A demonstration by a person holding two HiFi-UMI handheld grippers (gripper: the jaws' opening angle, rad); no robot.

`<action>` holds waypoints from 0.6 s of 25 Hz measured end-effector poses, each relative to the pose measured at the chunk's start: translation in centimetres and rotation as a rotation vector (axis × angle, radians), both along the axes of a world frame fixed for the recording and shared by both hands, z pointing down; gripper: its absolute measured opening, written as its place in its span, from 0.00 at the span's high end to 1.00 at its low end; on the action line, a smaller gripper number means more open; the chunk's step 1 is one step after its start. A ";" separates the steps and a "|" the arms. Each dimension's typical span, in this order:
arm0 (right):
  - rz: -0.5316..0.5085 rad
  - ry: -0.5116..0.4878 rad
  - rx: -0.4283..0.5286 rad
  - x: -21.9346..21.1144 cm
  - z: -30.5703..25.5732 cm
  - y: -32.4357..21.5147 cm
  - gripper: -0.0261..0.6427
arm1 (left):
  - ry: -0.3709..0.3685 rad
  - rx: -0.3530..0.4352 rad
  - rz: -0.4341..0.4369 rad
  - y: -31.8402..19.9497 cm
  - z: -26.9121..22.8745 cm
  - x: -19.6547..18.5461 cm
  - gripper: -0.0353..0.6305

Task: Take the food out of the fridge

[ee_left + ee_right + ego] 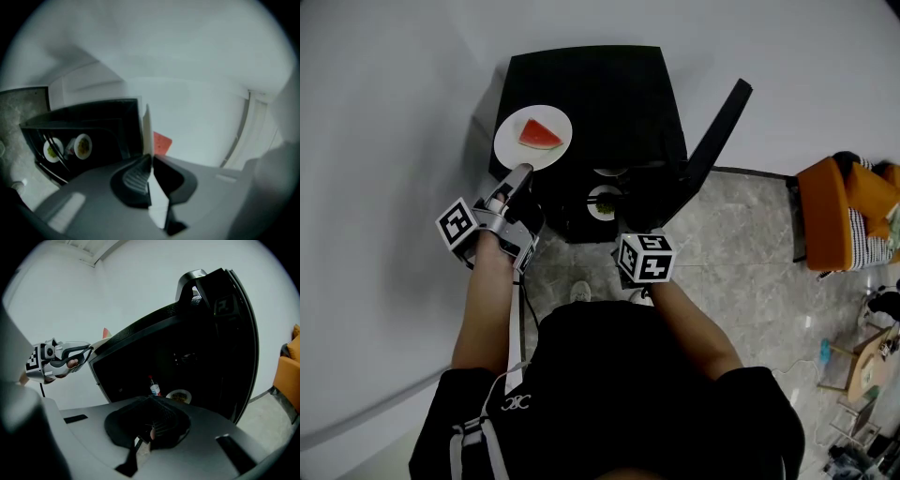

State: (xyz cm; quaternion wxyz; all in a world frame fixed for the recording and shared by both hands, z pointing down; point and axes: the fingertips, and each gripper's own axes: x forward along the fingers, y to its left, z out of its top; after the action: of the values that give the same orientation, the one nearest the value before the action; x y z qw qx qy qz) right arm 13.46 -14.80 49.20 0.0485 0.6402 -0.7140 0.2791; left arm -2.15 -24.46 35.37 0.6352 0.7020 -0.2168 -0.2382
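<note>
The left gripper (521, 170) is pinching, it seems, the rim of the watermelon plate (508, 142) on top of the fridge (614, 94). The right gripper (150, 413), jaws closed and empty, is facing the dish (179, 395) inside the fridge and is nearer to it.

white walls (394, 141), marbled floor (741, 253), orange armchair (836, 208)

White plate (511, 150) with watermelon slice (540, 135) atop black fridge (609, 94), left gripper (522, 170) at its rim

Plate (511, 150) sits on top of fridge (609, 94), at its left front edge; watermelon slice (540, 136) lies on the plate. Fridge door (717, 131) stands open to the right. Inside, two dishes (605, 202), with bottle (154, 389) beside one. Armchair (839, 211) stands far right.
</note>
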 end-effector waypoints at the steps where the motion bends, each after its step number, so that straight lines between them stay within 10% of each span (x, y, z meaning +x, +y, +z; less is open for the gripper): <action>1: 0.001 0.002 -0.001 0.1 0.0 0.1 0.96 | 0.007 -0.010 -0.005 -0.1 0.2 0.0 0.93; 15: -0.019 0.018 -0.006 -0.5 -0.1 0.5 0.96 | -0.020 0.142 -0.054 1.3 -0.4 -1.6 0.76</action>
State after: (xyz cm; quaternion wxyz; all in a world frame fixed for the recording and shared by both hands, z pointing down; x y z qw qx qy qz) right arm 12.99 -14.28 49.12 0.0592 0.6359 -0.7187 0.2749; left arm -3.75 -23.15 34.94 0.5750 0.7414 -0.2247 -0.2629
